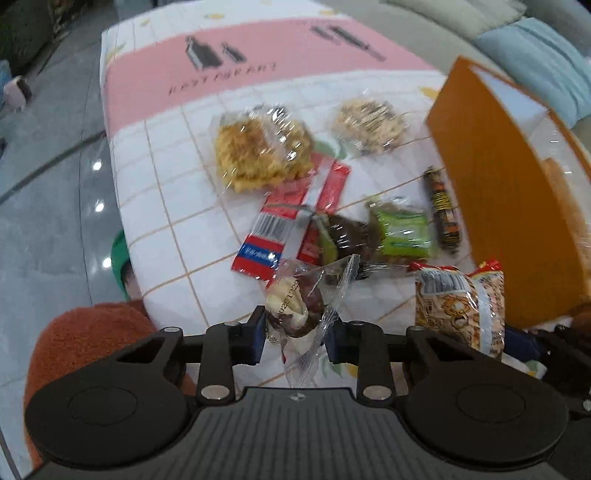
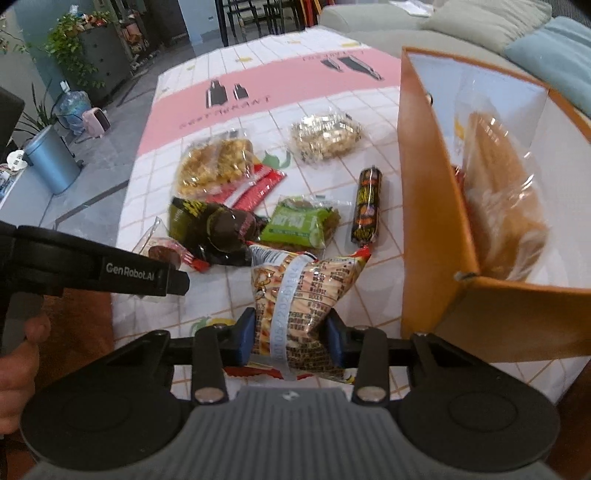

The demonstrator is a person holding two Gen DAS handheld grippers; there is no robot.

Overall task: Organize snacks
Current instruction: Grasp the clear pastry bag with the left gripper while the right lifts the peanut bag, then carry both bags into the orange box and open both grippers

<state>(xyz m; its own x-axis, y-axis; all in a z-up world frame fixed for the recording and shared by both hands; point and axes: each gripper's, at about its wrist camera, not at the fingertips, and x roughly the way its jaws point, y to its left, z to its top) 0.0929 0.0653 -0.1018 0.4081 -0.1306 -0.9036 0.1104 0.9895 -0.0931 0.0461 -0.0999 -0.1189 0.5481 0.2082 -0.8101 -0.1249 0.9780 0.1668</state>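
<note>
My left gripper (image 1: 295,332) is shut on a small clear-wrapped pastry (image 1: 291,306), held above the near table edge. My right gripper (image 2: 291,332) is shut on a printed orange-and-red snack bag (image 2: 303,295), which also shows in the left wrist view (image 1: 460,306). An orange box (image 2: 436,206) stands open at the right with a wrapped bread loaf (image 2: 502,192) inside. On the table lie a yellow waffle snack pack (image 1: 258,151), a nut cluster pack (image 1: 369,125), red sachets (image 1: 288,214), a dark pack (image 2: 214,225), a green pack (image 2: 299,225) and a sausage stick (image 2: 365,206).
The table has a white grid cloth with a pink band (image 2: 280,88). The left gripper's body (image 2: 92,266) crosses the left of the right wrist view. A sofa with cushions (image 2: 480,22) lies behind. A grey bin (image 2: 51,162) and plants stand on the floor at left.
</note>
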